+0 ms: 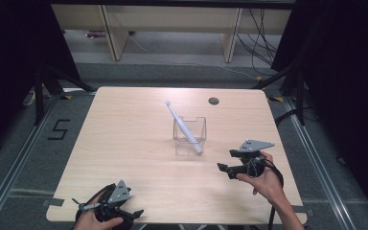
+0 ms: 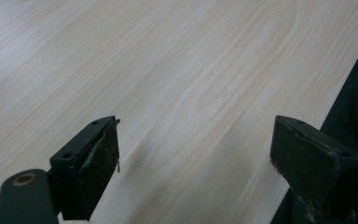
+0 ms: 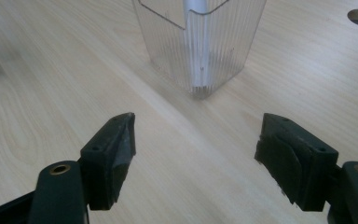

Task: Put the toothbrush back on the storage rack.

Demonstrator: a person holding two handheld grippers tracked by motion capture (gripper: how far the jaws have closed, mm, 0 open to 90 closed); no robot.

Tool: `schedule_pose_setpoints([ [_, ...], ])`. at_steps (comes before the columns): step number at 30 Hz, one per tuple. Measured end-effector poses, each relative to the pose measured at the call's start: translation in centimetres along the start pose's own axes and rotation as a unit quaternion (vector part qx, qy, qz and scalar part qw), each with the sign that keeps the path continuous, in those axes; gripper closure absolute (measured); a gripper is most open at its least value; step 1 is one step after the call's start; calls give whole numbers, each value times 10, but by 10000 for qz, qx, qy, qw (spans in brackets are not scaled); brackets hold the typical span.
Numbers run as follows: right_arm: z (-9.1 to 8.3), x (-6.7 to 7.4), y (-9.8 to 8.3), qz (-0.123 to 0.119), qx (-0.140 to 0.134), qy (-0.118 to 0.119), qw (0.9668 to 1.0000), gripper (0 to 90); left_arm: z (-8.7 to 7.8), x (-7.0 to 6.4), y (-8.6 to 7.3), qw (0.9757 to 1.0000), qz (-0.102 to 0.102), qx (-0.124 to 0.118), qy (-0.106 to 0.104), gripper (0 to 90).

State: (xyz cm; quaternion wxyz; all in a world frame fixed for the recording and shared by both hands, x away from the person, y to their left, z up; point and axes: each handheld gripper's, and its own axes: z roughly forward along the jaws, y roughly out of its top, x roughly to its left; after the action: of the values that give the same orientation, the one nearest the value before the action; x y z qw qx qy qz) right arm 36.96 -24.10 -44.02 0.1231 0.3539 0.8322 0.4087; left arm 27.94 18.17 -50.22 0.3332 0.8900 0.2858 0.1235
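The table (image 1: 139, 158) had a pale wood-grain top, smooth and matt, with faint darker streaks running along it and a soft sheen where the light fell. The cup (image 3: 200, 44) on it was clear plastic, finely ribbed up its walls and glossy at the rim. The toothbrush (image 1: 184, 127) standing in it looked like smooth white plastic with a slight satin shine. The right gripper (image 3: 196, 161) had black, matt plastic jaws with duller, scuffed pads; the left gripper (image 2: 196, 158) looked the same, its pads worn at the edges. Each carried a flat grey plate (image 1: 255, 144), matt like painted metal.
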Motion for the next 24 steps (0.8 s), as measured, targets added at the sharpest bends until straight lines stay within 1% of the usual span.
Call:
schedule_pose_setpoints([
  [1,0,-1,-2,-39,8,28,10000,278,0,0,0,10000,-3,1,-4,149],
  [2,1,-1,-4,-11,-25,-30,10000,278,0,0,0,10000,0,-1,2,149],
  [3,0,0,-6,91,39,4,10000,278,0,0,0,10000,-10,-13,8,149],
  [4,2,-2,-9,-9,-8,-43,10000,277,0,0,0,10000,-7,-10,7,149],
  [5,1,-1,-11,129,38,4,9999,277,0,0,0,10000,-6,-11,8,149],
  [6,1,-4,-12,-18,15,-40,10000,278,0,0,0,10000,-9,-12,12,149],
  [7,1,-3,-14,116,53,-8,9999,277,0,0,0,10000,-8,-14,11,149],
  [8,1,-4,-14,97,54,15,9999,277,0,0,0,10000,-13,-21,14,149],
  [9,0,-4,-16,119,13,-20,9999,277,0,0,0,10000,-4,-18,12,149],
  [10,-1,-5,-16,22,-18,-64,10000,277,0,0,0,10000,-5,-19,11,149],
  [11,-1,-4,-18,118,-31,-36,9999,277,0,0,0,10000,-7,-18,14,149],
  [12,-2,-4,-18,111,-10,-41,9999,277,0,0,0,10000,-7,-17,14,149],
  [13,-2,-3,-20,210,36,-11,9998,277,0,0,0,10000,-5,-18,13,149],
  [14,-3,-5,-20,80,-13,-56,10000,275,0,0,0,10000,0,-21,13,149],
  [15,-3,-3,-21,160,20,-25,9999,274,0,0,0,10000,1,-21,12,149],
  [16,-4,-4,-22,96,-7,-80,9999,274,0,0,0,10000,6,-21,13,149],
  [17,-4,-2,-23,229,-12,12,9997,274,0,0,0,10000,6,-21,13,149],
  [18,-4,-4,-23,76,-31,-26,10000,270,0,0,0,10000,4,-17,13,149],
  [19,-5,-3,-24,68,-28,-21,10000,270,0,0,0,10000,-1,-16,15,149],
  [20,-5,-2,-25,153,-22,-2,9999,270,0,0,0,10000,0,-19,15,149],
  [21,-5,-3,-25,43,-85,-14,10000,270,0,0,0,10000,7,-19,14,149],
  [22,-6,0,-26,197,-11,71,9998,270,0,0,0,10000,10,-19,14,149],
  [23,-7,-1,-27,74,-24,-16,10000,269,0,0,0,10000,8,-20,16,149],
  [24,-7,1,-29,193,-20,22,9998,266,0,0,0,10000,8,-21,15,149],
])
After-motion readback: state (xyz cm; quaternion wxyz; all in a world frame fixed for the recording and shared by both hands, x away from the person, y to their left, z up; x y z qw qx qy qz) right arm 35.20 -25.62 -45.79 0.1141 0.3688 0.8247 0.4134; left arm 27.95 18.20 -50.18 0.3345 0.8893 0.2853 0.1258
